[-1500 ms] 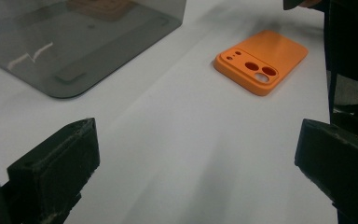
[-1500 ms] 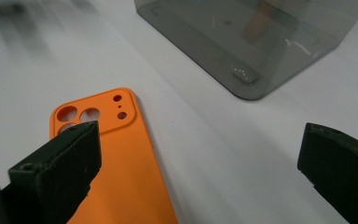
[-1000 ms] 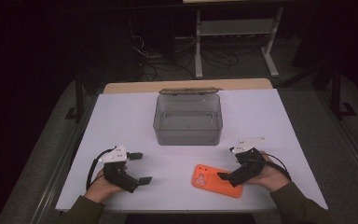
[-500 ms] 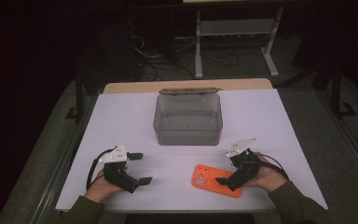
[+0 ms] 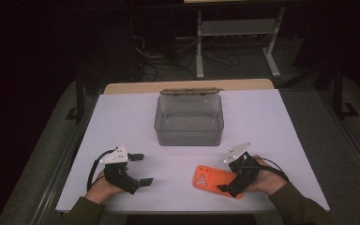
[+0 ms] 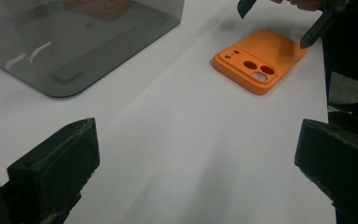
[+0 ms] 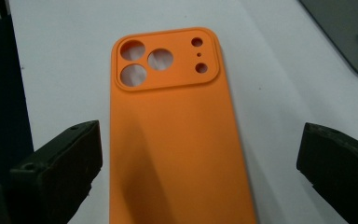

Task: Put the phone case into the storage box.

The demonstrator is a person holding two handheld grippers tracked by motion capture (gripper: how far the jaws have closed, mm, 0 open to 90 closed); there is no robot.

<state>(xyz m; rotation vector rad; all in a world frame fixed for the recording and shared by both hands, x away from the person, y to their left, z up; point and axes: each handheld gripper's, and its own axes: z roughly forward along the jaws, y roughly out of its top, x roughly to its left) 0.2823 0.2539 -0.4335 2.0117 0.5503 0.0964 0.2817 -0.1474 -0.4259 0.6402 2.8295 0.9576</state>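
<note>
Movement over the last second belonged to the right gripper [image 5: 232, 180] alone: it had slid in from the near right of the orange phone case [image 5: 215, 181] until its fingers [image 7: 58, 161] stood wide apart on either side of the case's lower end, touching neither long edge as far as the right gripper view showed. The case itself had not shifted; it lay flat, back up, on the white worktop [image 5: 122, 122], camera cut-outs pointing away from the right hand, well in front of the clear grey box [image 5: 189, 120] and apart from it. The box stood empty with its lid swung back, farther from the person than the case. The left gripper [image 5: 136, 168] had stayed where it was, to the left of the case and well apart from it, its fingers [image 6: 51, 163] spread and holding nothing. Judging from this, the reach was finished and the grasp was next: the right fingers would need to sink to the worktop and close across the case's width. A thin, flat case could slip or tip when pinched.
</note>
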